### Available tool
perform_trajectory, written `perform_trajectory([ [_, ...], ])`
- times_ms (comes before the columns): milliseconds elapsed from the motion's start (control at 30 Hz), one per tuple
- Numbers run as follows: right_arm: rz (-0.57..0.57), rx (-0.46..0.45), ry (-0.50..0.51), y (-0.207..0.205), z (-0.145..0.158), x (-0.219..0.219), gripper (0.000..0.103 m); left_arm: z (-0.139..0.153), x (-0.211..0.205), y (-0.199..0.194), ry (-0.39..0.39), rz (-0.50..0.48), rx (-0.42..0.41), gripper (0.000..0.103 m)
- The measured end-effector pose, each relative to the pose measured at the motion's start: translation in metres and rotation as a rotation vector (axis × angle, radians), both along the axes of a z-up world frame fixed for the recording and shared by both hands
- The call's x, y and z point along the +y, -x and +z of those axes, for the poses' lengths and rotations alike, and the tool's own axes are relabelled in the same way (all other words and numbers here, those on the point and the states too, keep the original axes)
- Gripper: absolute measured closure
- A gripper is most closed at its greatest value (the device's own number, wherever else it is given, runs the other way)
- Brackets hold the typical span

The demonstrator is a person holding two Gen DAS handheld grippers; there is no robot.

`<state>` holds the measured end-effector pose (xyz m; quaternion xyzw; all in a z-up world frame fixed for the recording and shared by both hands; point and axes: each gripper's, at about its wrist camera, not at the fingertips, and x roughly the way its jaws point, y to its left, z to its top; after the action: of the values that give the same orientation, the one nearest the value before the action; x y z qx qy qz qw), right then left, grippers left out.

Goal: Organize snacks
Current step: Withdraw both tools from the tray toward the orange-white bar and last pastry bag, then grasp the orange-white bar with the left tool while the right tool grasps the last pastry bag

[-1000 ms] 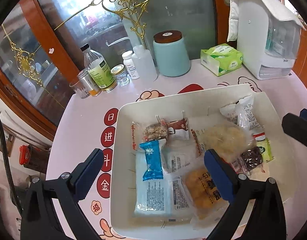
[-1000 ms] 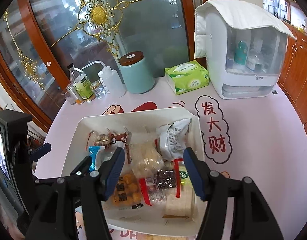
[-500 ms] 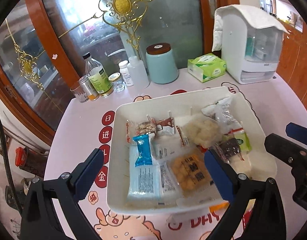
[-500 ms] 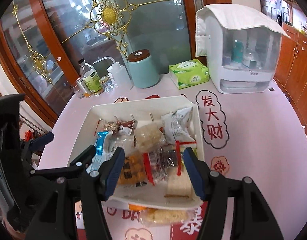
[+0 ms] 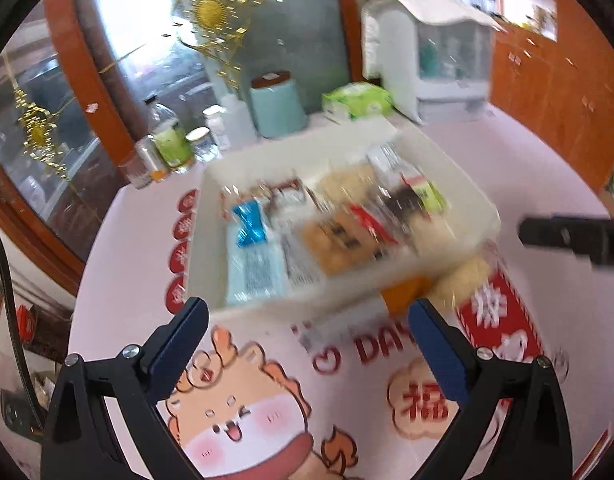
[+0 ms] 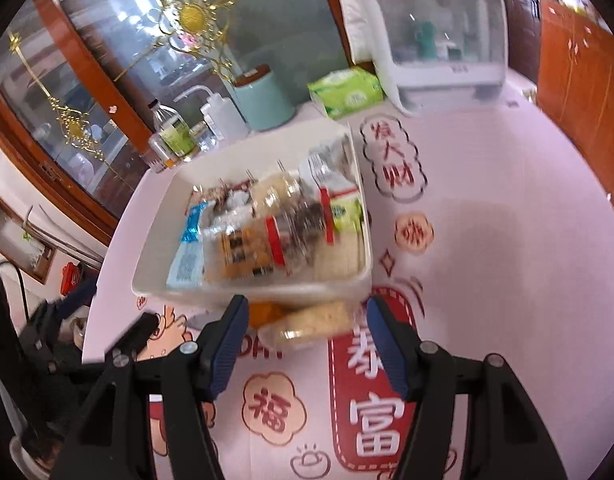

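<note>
The right hand-held gripper (image 6: 307, 338) hangs with its blue-padded jaws apart and empty over the pink printed tabletop (image 6: 507, 280). Between the pads, farther off, a pale snack packet (image 6: 313, 322) lies just outside the near wall of a white tray (image 6: 155, 256) heaped with wrapped snacks. Behind the tray stand a teal canister (image 6: 265, 100), a green tissue pack (image 6: 347, 92) and some bottles.

A white rectangular tray (image 6: 147, 276) is seen filled with wrapped snacks: a blue packet (image 6: 191, 227) at its left end, a clear bag of golden puffs (image 6: 243, 254) in the middle, a green-labelled packet (image 6: 346, 211) at its right end. Just outside the tray's near wall, a clear pack of pale biscuit (image 6: 311, 320) and an orange packet (image 6: 267, 314) are lying flat, touching each other.
</note>
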<state>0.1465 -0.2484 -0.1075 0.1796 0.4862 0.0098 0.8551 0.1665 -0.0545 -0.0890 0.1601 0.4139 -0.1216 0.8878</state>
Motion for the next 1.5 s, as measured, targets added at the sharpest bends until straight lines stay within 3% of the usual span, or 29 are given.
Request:
perform_trajectory([
  [467, -0.214, 0.208, -0.244, -0.032, -0.082, -0.014, 0.041, -0.070, -0.010, -0.014, -0.059, -0.183, 0.018, 0.003],
  [633, -0.237, 0.252, -0.251, -0.041, -0.099, -0.009, 0.041, -0.079, -0.013, -0.022, -0.088, -0.221, 0.006, 0.003],
  [900, -0.246, 0.245, -0.280, -0.036, -0.107, -0.008, 0.041, -0.101, -0.026, -0.024, -0.133, -0.293, 0.053, 0.003],
  [1033, -0.255, 0.243, -0.276, -0.027, -0.106, -0.009, 0.041, -0.108, -0.028, -0.028, -0.109, -0.314, 0.113, 0.012],
  [1267, -0.272, 0.272, -0.256, -0.012, -0.115, -0.011, 0.042, -0.114, -0.032, -0.029, -0.104, -0.325, 0.129, 0.029],
  [1400, -0.278, 0.258, -0.277, -0.007, -0.122, -0.012, 0.044, -0.124, -0.032, -0.031, -0.133, -0.316, 0.129, 0.030],
  [1500, -0.275, 0.242, -0.285, -0.008, -0.122, -0.013, 0.047, -0.125, -0.031, -0.034, -0.112, -0.308, 0.125, 0.032],
])
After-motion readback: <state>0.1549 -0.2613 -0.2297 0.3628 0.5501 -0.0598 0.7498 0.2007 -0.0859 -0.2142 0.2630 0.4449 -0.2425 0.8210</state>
